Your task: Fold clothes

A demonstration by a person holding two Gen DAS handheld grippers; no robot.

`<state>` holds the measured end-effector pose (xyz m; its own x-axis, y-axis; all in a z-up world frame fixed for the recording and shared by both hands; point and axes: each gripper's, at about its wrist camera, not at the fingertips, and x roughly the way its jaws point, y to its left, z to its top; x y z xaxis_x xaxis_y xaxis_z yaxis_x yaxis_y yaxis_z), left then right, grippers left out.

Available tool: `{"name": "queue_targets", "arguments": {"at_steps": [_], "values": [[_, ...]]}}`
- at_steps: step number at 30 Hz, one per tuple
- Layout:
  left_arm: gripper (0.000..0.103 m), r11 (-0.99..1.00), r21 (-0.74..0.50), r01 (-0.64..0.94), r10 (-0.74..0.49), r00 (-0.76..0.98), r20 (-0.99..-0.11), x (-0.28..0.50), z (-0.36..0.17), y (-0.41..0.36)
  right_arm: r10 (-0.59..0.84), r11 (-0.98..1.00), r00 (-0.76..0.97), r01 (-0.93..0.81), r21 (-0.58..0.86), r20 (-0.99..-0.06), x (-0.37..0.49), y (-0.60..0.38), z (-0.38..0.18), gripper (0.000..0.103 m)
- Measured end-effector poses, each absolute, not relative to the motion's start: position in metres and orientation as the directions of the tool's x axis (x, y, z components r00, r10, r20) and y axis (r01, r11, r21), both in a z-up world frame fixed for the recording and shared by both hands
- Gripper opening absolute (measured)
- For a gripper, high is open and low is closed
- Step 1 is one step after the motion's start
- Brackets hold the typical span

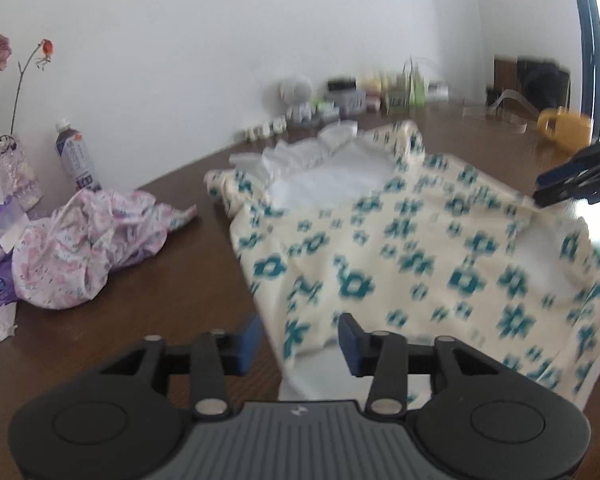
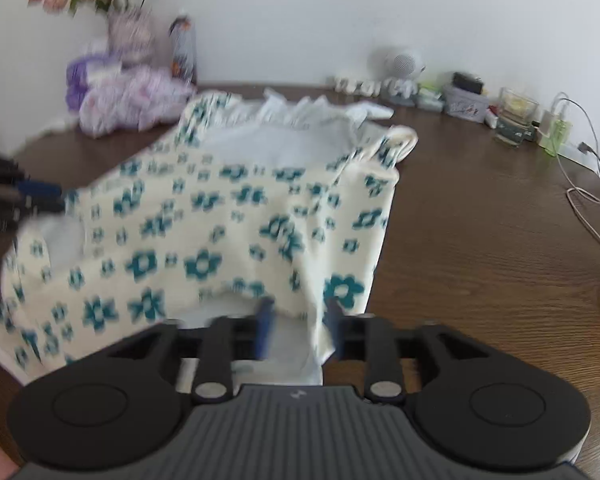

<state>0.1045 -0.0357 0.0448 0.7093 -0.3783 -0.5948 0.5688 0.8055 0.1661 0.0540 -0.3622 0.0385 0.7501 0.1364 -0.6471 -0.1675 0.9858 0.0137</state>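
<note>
**Cream floral garment spread on a dark wooden table, a gripper at each near corner**

A white wall backs a dark brown wood-grain table (image 2: 480, 240); along the wall stand a vase of pink and red flowers (image 1: 4, 152), a white-capped plastic bottle with a purple label (image 1: 76, 156), a small round white fan (image 2: 398, 62) and a blurred row of small jars and boxes; a white cable (image 2: 588, 184) trails over the table's right side, and a yellow mug (image 1: 564, 128) sits at the far right in the left wrist view.

The cream garment printed with teal flowers (image 1: 400, 248), its white lining and frilled white collar showing at the far end, lies across the middle of the table; its near hem hangs off or bunches toward the cameras; a crumpled pink floral cloth (image 1: 88, 248) lies apart to its left, beside purple packets.

The left gripper (image 1: 300, 340) has its blue-padded fingers (image 1: 350, 340) spread; the garment's near left edge runs between them, and neither pad visibly presses on it; the right pad lies against the fabric's surface.

The right gripper (image 2: 300, 328) stands partly spread over the garment's near right corner; a fold of the cream cloth passes between its fingers (image 2: 265, 328), but blur hides whether the pads pinch it, so I cannot tell.

Each gripper shows at the far edge of the other's view, beside the garment's side.
</note>
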Motion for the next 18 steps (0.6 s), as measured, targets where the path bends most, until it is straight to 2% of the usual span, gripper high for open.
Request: {"name": "queue_targets", "arguments": {"at_steps": [3,5,8,9,10,11,13,18], "values": [[0.042,0.793,0.157,0.589,-0.408,0.704,-0.580,0.106,0.048,-0.051,0.071,0.997,0.777,-0.060,0.039,-0.625,0.070,-0.382,0.040,0.039],[0.041,0.786,0.168,0.595,-0.402,0.698,-0.592,0.112,0.042,-0.064,0.057,0.997,0.769,-0.014,0.072,-0.637,0.084,-0.394,0.033,0.033],[0.041,0.778,0.163,0.606,-0.397,0.676,-0.621,0.123,0.028,-0.077,0.074,0.996,0.755,-0.017,0.093,-0.651,0.099,-0.396,0.022,0.029],[0.040,0.777,0.158,0.609,-0.395,0.668,-0.630,0.125,0.024,-0.079,0.073,0.997,0.752,-0.029,0.077,-0.656,0.103,-0.392,0.018,0.025],[0.032,0.775,0.160,0.611,-0.389,0.661,-0.642,0.128,0.019,-0.080,0.068,0.998,0.749,-0.040,0.059,-0.659,0.105,-0.389,0.015,0.017],[0.028,0.774,0.160,0.613,-0.384,0.654,-0.652,0.130,0.015,-0.080,0.061,0.998,0.749,-0.048,0.038,-0.660,0.105,-0.387,0.013,0.012],[0.026,0.772,0.143,0.619,-0.398,0.648,-0.649,0.130,0.013,-0.075,0.045,0.998,0.748,-0.064,-0.004,-0.662,0.106,-0.382,0.010,0.003],[0.026,0.776,0.127,0.618,-0.414,0.650,-0.637,0.128,0.011,-0.069,-0.020,0.999,0.746,-0.016,-0.047,-0.665,0.108,-0.395,0.011,0.003]]}}
